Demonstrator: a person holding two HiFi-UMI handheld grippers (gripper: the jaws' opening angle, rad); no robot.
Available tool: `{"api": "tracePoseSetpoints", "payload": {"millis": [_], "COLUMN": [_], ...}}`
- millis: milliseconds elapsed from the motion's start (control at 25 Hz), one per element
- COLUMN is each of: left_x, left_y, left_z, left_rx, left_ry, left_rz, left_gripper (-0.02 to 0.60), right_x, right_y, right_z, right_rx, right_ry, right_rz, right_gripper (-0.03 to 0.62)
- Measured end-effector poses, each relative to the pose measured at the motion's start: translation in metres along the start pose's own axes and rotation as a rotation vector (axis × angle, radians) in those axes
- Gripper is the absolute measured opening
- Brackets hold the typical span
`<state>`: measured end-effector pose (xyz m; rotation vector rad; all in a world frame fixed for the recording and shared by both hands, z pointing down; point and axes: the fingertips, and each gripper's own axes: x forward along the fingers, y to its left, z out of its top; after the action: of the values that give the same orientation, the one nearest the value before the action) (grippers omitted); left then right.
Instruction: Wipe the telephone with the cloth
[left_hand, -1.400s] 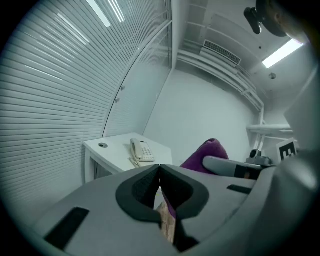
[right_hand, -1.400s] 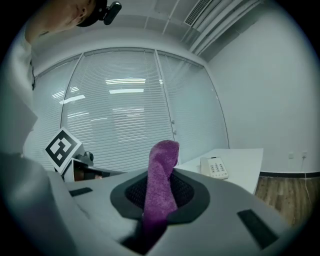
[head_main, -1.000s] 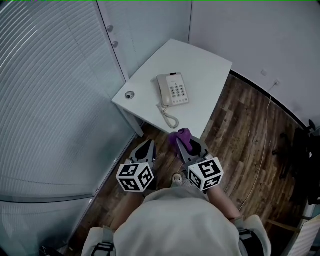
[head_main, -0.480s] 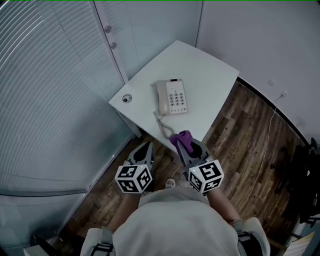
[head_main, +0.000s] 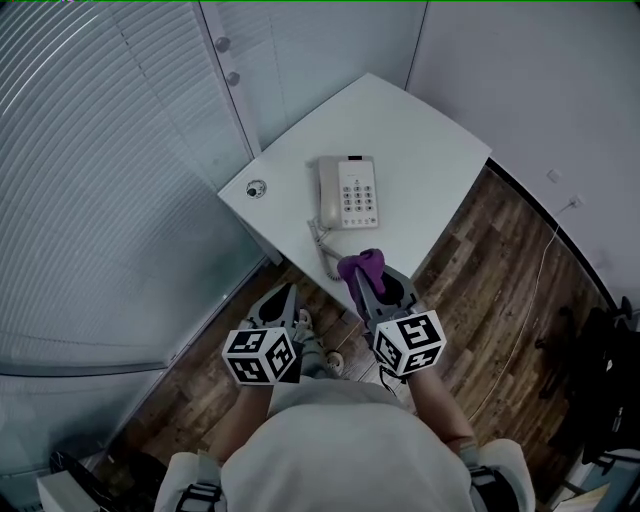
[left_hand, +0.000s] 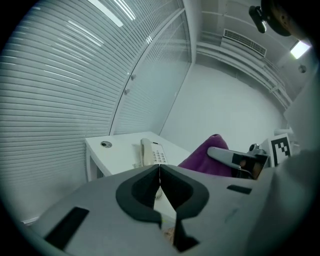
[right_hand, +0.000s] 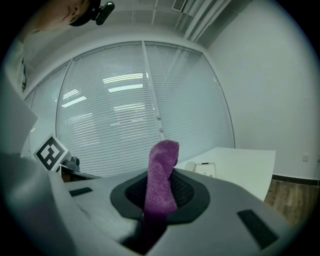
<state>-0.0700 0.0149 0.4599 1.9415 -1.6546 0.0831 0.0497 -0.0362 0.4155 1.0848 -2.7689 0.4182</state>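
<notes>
A beige telephone (head_main: 348, 193) with a coiled cord lies on the small white table (head_main: 430, 140); it also shows in the left gripper view (left_hand: 151, 152) and the right gripper view (right_hand: 202, 168). My right gripper (head_main: 362, 275) is shut on a purple cloth (head_main: 361, 266), which sticks up between its jaws (right_hand: 162, 172), just short of the table's near edge. My left gripper (head_main: 285, 296) hangs lower left of the table over the floor, its jaws shut with nothing between them (left_hand: 159, 175). The purple cloth (left_hand: 207, 156) shows to its right.
A round cable hole (head_main: 256, 187) sits in the table's left corner. Glass walls with blinds (head_main: 100, 180) stand to the left and behind. Wood floor (head_main: 500, 290) lies to the right, with a thin cable across it and dark items at the far right.
Both grippers have moved toward the table; the purple cloth now reaches the table's near edge. Both stay shut.
</notes>
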Motion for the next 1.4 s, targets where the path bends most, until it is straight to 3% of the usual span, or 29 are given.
{"api": "tracePoseSetpoints", "payload": {"millis": [520, 1000, 1400], "left_x": [0.072, 0.133, 0.159], "left_y": [0.019, 0.056, 0.089], "left_z": [0.049, 0.092, 0.108], "left_rx": [0.014, 0.050, 0.054], "left_ry": [-0.008, 0.038, 0.067], "left_rz": [-0.083, -0.138, -0.169], "left_gripper": [0.021, 0.021, 0.021], "right_x": [0.072, 0.158, 0.218], "right_y": [-0.039, -0.080, -0.117], "right_z": [0.036, 0.073, 0.085], "right_rx": [-0.040, -0.096, -0.132], "right_ry": [-0.020, -0.027, -0.023], "right_rz": [-0.065, -0.129, -0.219], "right_gripper": [0.057, 0.057, 0.057]}}
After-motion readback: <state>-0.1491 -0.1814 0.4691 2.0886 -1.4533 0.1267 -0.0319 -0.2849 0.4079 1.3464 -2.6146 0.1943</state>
